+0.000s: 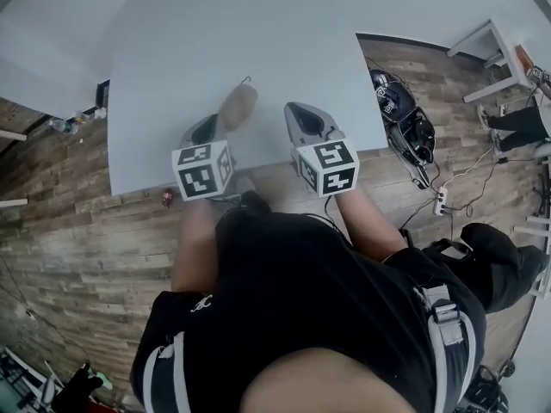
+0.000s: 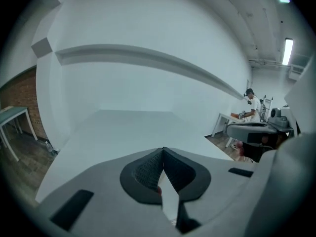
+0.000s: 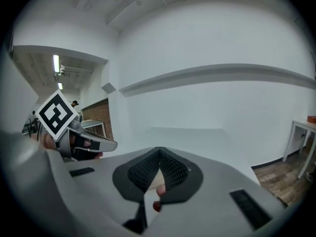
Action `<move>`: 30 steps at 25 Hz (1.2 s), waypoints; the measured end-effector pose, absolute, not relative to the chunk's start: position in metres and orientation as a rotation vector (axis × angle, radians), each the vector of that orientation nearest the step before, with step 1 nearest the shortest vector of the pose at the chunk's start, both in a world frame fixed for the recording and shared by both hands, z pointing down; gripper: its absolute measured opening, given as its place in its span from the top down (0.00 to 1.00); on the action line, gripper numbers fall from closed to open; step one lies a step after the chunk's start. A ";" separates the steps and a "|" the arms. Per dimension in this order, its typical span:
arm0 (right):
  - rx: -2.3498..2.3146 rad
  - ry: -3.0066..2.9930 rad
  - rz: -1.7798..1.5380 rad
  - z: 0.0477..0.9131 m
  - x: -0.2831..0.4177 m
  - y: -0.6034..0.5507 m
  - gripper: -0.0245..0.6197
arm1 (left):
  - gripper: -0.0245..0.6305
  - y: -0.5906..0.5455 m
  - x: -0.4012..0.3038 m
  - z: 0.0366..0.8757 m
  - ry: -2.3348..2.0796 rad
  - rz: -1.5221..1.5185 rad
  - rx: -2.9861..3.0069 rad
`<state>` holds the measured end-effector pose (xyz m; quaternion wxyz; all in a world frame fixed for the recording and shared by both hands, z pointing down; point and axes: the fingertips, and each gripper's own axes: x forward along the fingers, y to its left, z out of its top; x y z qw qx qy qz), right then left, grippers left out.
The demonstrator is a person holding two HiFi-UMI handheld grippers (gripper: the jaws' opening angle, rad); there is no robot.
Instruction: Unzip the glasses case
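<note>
While the glasses case (image 1: 238, 104) lies ungripped at 12 o'clock, done: seemingly nothing
Remaining: the whole unzip
Left hand-held gripper (image 1: 209, 127), right hand-held gripper (image 1: 301, 114): clenched, empty

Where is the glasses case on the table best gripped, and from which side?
Probably across its narrow middle, coming from above: the glasses case lies oblong, pointing away from the person, leaving the thin loop at its far end free.

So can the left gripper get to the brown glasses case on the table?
Probably yes. The glasses case lies just ahead of the left gripper on the table, nothing between them. The gripper's jaws are shut, so they must open first.
</note>
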<state>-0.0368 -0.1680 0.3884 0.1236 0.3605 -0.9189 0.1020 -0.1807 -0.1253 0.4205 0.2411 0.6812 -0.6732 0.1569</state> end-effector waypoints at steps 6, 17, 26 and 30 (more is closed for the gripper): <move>1.094 -2.625 0.337 0.401 -0.079 -0.210 0.95 | 0.96 -0.165 -0.226 0.443 -1.765 0.492 1.869; 1.238 -2.499 0.386 0.423 -0.121 -0.245 0.95 | 0.95 -0.219 -0.264 0.502 -1.466 0.563 1.973; 1.288 -2.408 0.405 0.435 -0.115 -0.251 0.95 | 0.80 -0.241 -0.227 0.565 -1.137 0.664 2.013; 1.278 -2.401 0.405 0.437 -0.117 -0.258 0.95 | 0.64 -0.251 -0.222 0.578 -1.101 0.659 2.022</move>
